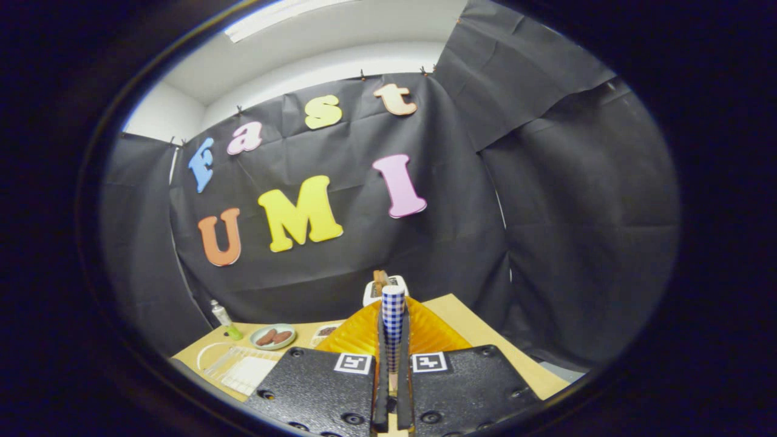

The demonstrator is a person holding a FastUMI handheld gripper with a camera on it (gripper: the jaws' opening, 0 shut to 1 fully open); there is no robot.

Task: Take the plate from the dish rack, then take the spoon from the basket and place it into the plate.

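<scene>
Tongs (393, 364) clamp checkered spoon (393, 315) (upright) over orange plate (425, 334), tan table (485, 340).

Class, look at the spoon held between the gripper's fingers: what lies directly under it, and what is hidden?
Under the spoon, gripped by the gripper, lies the orange plate on the table. The spoon's bowl and the plate's centre are covered.

I see a blue-white checked spoon (393, 315) handle, an orange ribbed plate (358, 334), and at 10 o'clock a green dish (272, 336).
</scene>
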